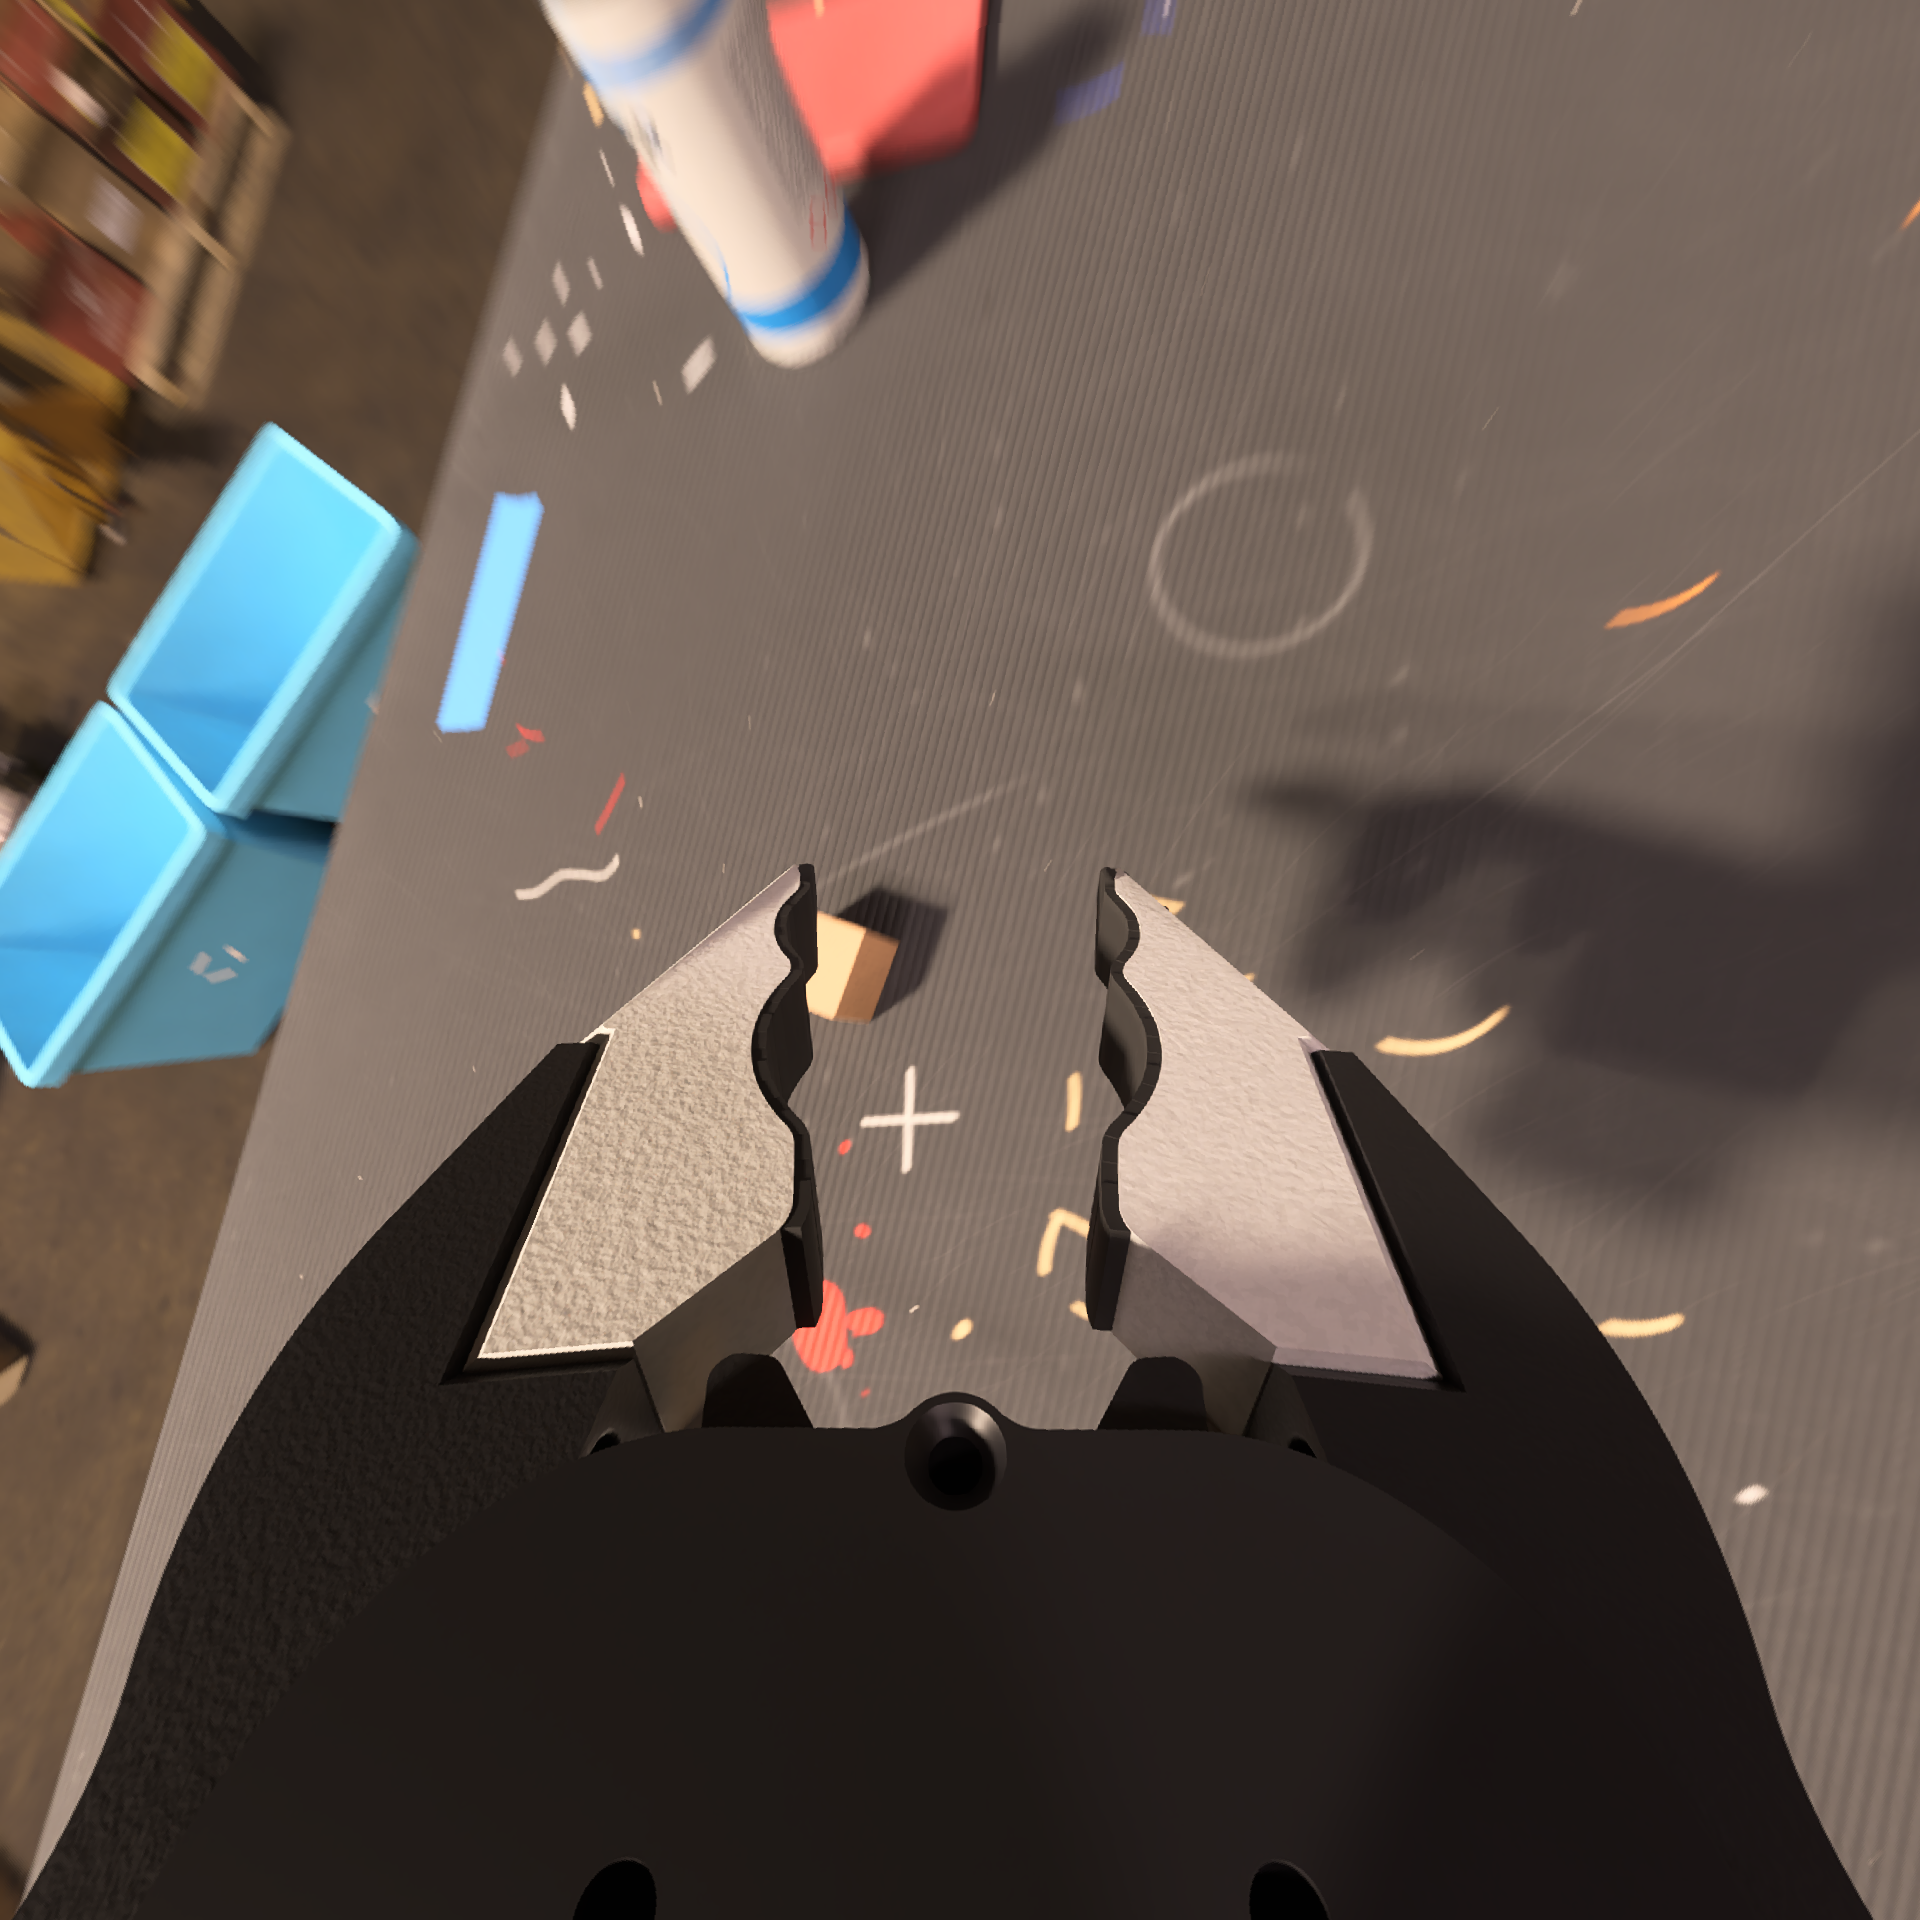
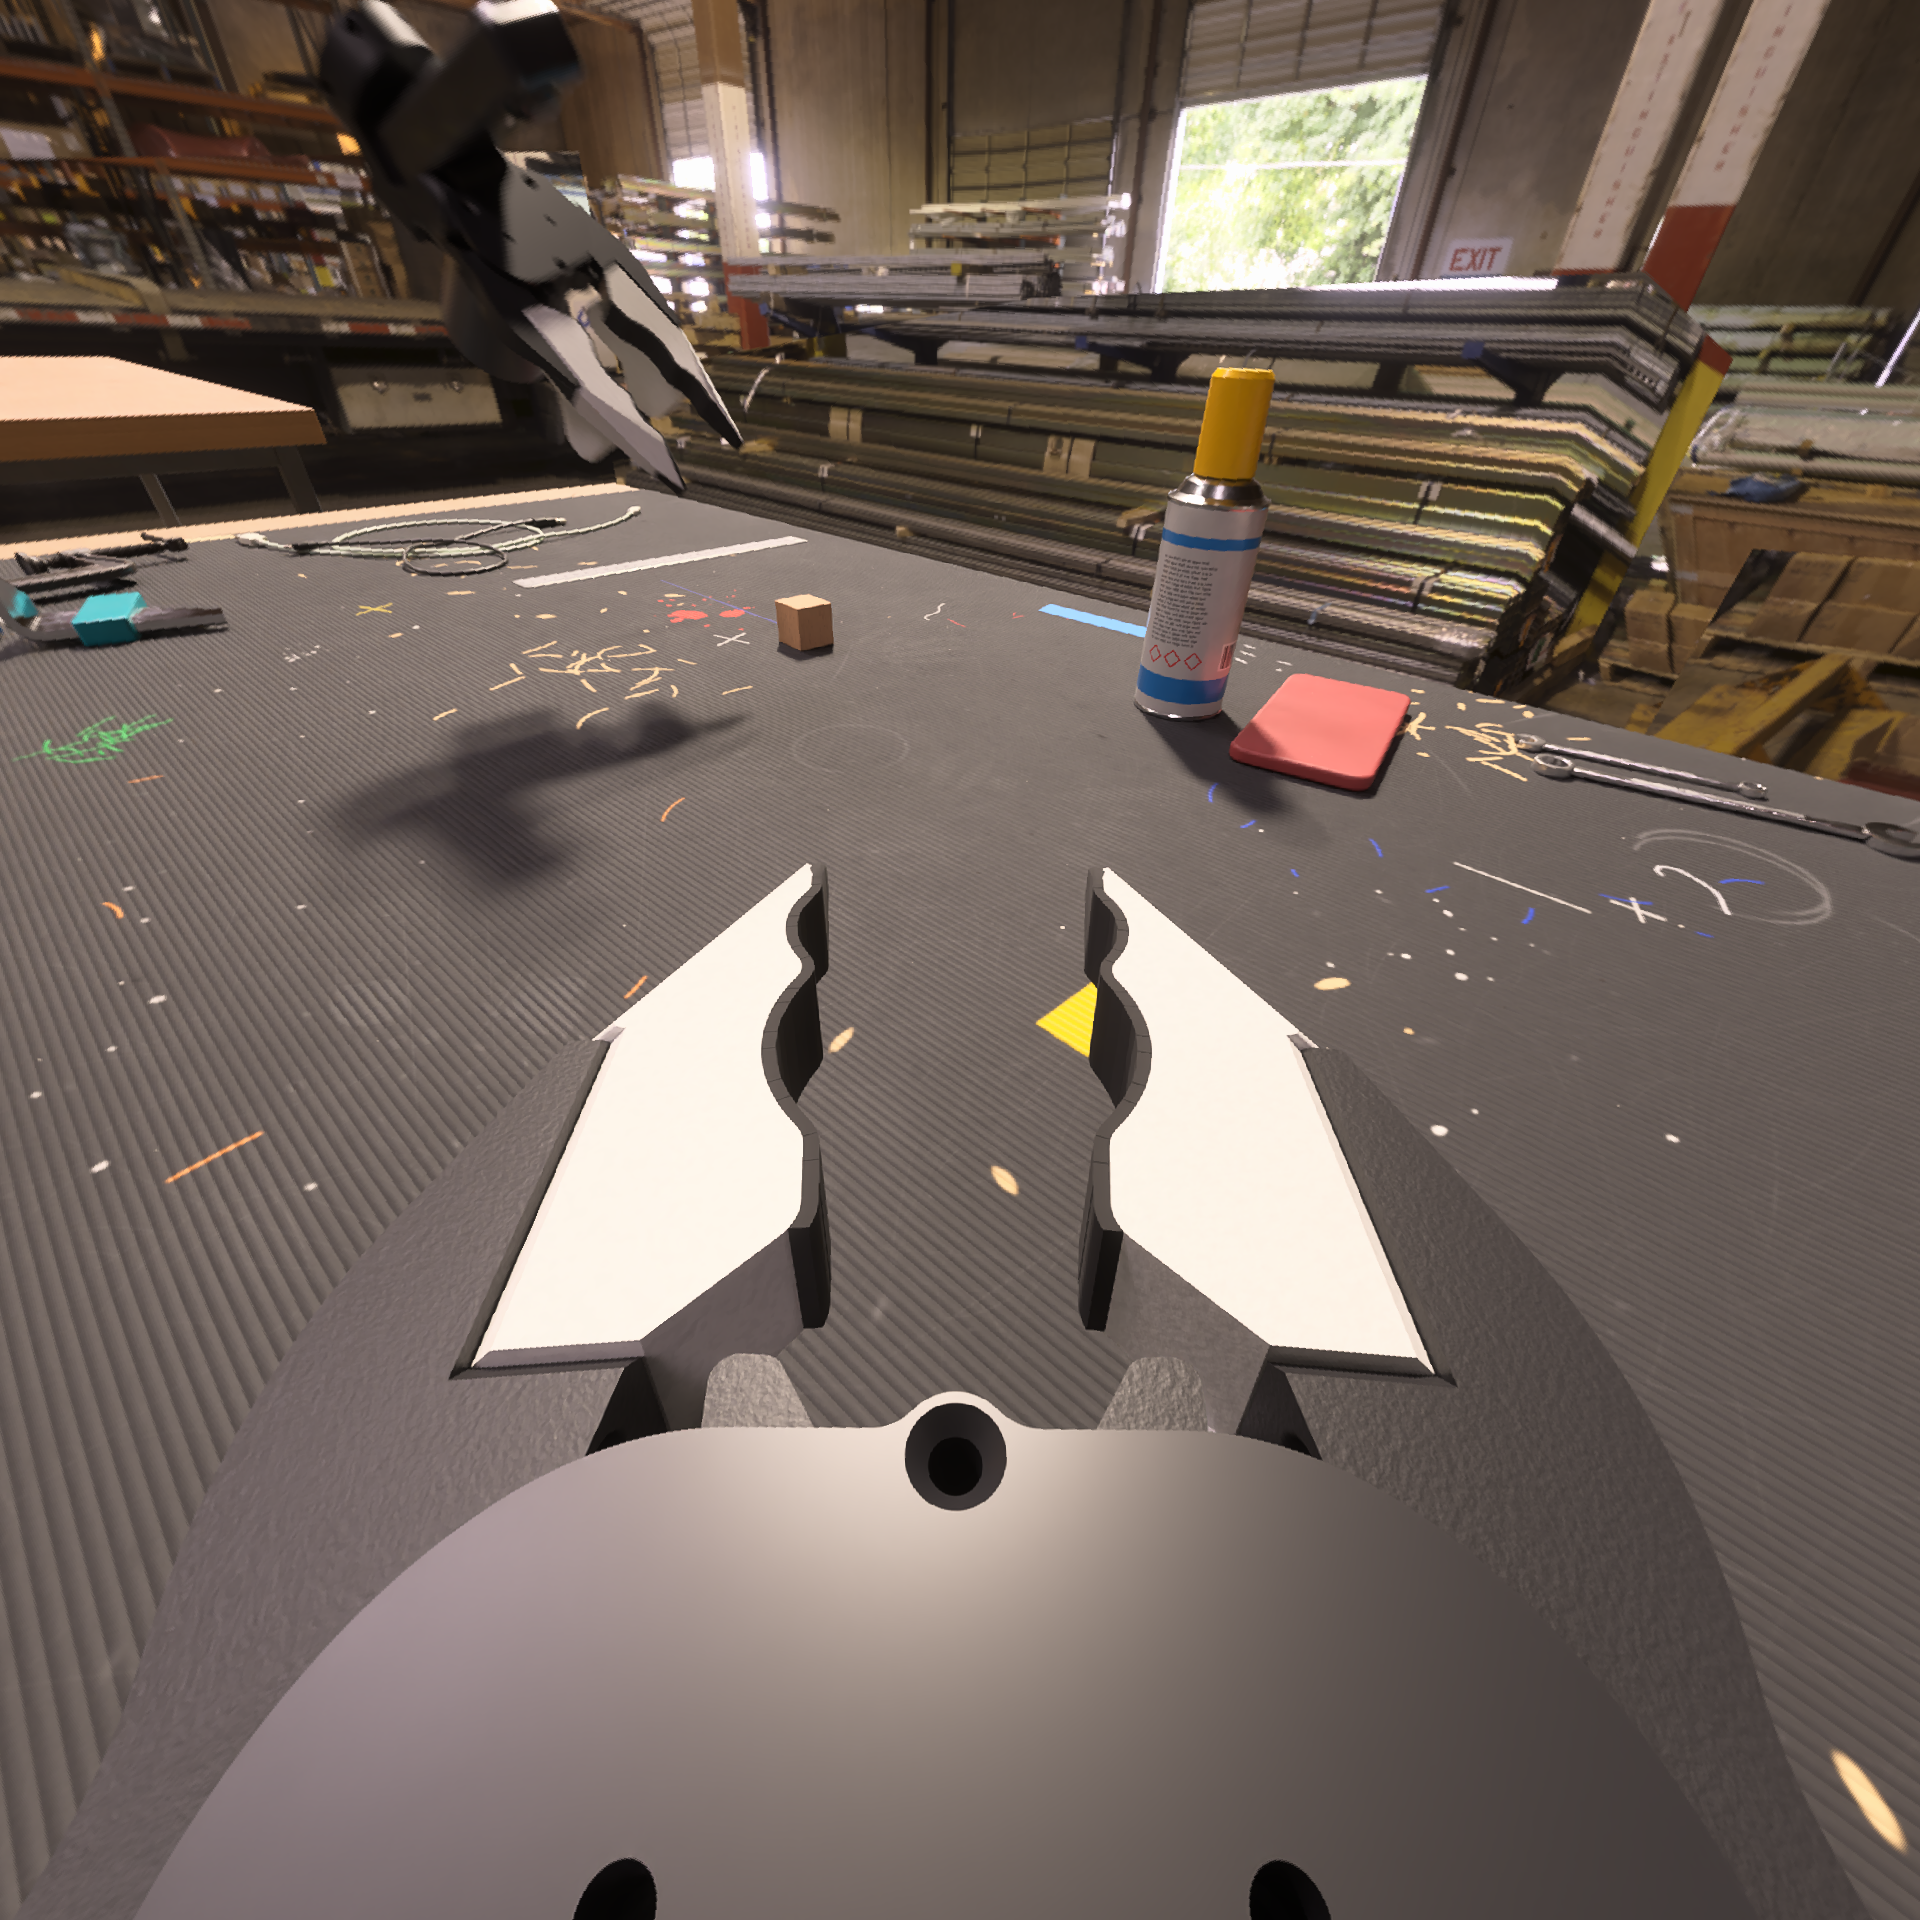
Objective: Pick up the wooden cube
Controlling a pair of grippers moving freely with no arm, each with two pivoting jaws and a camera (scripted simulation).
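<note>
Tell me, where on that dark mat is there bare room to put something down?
The widest free patch lies ahead of the right tongs, bordered by the wooden cube at the far side and the spray can with the red pad on the right. It is crowded at the far left, around the cable and tools, and by the wrenches.

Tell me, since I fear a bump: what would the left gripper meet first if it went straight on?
Likely the wooden cube, which sits on the mat just past the open left gripper, slightly toward its left finger. The spray can lies farther off; depth is uncertain.
</note>
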